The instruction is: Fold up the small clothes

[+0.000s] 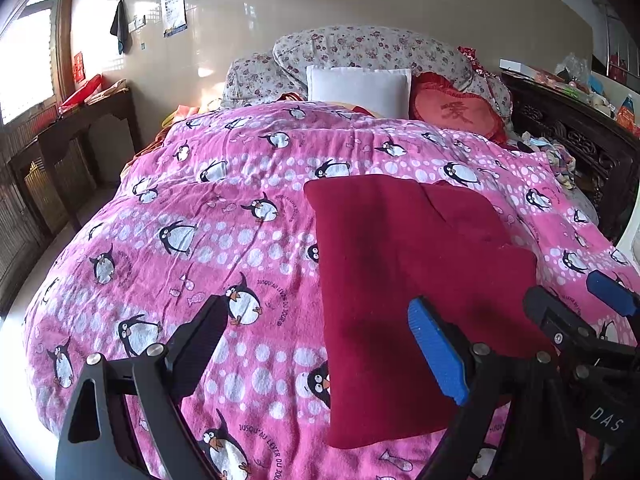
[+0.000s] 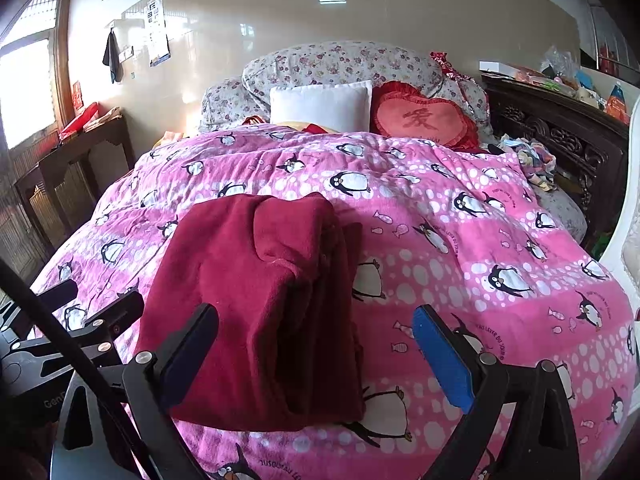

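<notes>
Between both tools (image 1: 316,344) (image 2: 316,356) — each wide open, empty — folded red garment (image 2: 256,304) on quilt (image 2: 480,280).

dark red fleece garment (image 2: 260,288) lies folded (edges layered at right) on the penguin blanket (image 2: 460,240).

A pink penguin-print quilt (image 1: 208,216) covers the bed. At its head lie a white pillow (image 1: 360,90), a red heart-shaped cushion (image 1: 456,114) and floral bedding (image 1: 360,48) — an eye chart (image 1: 173,0) hangs on the wall, left.
</notes>
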`<state>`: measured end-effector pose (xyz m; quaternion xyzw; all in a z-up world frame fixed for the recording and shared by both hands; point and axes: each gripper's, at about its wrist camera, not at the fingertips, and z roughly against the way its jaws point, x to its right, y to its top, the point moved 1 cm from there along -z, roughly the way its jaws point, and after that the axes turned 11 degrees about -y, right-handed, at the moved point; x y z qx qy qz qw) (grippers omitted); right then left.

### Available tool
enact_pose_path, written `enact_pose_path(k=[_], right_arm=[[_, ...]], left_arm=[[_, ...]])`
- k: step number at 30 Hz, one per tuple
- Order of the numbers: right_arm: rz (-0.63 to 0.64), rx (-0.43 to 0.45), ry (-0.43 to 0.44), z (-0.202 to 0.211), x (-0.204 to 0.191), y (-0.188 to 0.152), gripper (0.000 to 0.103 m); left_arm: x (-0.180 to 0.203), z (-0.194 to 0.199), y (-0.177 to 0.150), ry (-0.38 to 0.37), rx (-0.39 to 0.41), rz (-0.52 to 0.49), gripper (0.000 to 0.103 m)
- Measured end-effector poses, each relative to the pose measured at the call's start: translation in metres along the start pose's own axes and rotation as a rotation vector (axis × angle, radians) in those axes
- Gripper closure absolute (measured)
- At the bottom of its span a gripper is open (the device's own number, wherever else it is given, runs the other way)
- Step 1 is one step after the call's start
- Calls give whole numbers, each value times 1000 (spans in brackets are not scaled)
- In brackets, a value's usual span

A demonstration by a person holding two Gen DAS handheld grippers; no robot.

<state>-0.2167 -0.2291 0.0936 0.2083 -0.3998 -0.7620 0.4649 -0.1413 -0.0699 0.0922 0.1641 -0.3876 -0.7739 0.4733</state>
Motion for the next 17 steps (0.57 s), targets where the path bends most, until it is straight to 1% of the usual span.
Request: enact_pose_path(k=[17], right_arm=[[0,-6,7,-3,-2,3,4]], left_arm=[[-2,1,10,-6,16,-18,12]])
